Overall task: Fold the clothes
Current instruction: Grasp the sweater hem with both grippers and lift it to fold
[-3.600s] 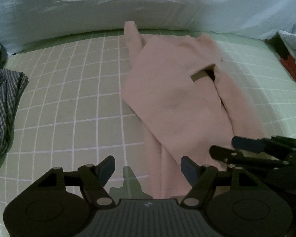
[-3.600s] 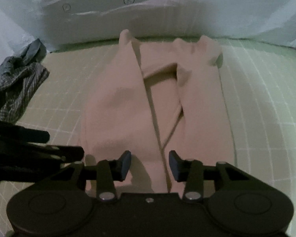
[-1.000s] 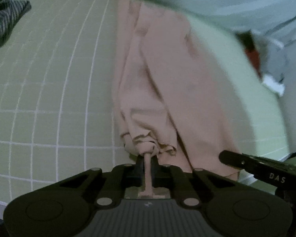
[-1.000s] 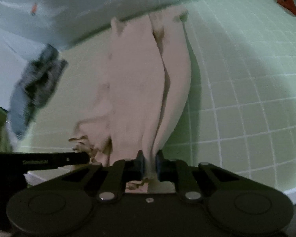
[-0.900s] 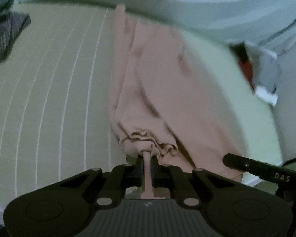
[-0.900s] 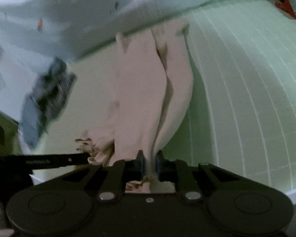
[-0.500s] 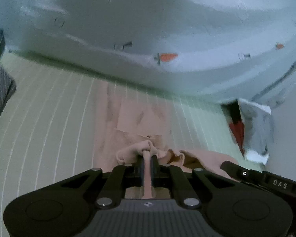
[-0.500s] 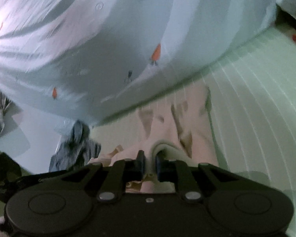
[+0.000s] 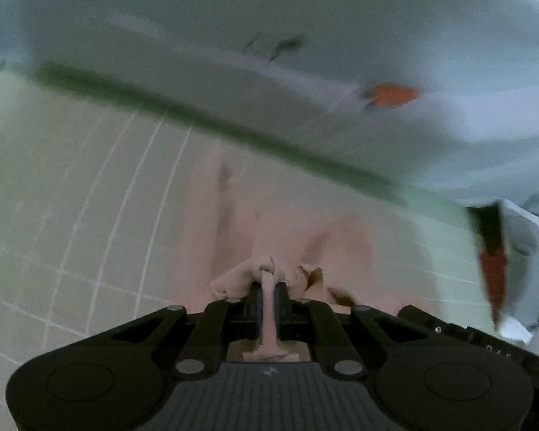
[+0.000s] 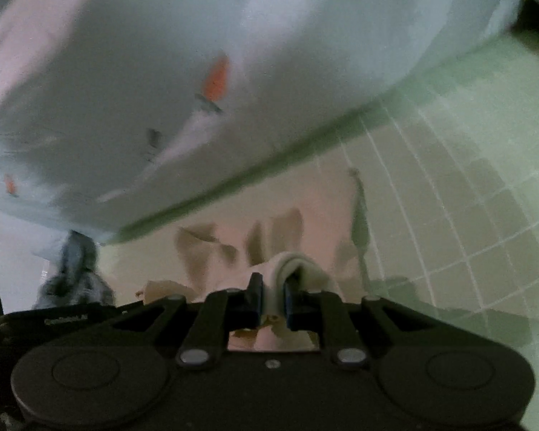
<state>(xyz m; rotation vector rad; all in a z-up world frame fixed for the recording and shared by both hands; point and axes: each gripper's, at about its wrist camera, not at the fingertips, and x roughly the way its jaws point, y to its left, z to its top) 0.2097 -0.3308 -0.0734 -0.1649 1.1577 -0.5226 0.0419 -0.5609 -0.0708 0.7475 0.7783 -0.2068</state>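
Note:
A pale pink garment (image 9: 269, 215) lies on the green checked bed sheet (image 9: 90, 197), its far end near the bedding at the back. My left gripper (image 9: 267, 287) is shut on a bunched hem of the pink garment. My right gripper (image 10: 271, 294) is shut on another bunched edge of the same garment (image 10: 287, 230). Both hold their ends over the rest of the cloth. Each gripper's body shows at the other view's lower edge.
A pale blue quilt with carrot prints (image 9: 341, 54) is heaped along the back, also in the right wrist view (image 10: 161, 72). A grey checked garment (image 10: 72, 273) lies at the left. A carrot-print pillow (image 9: 503, 251) is at the right.
Both grippers have carried the held garment ends forward toward the quilt, so the garment doubles over itself. The views are blurred by motion.

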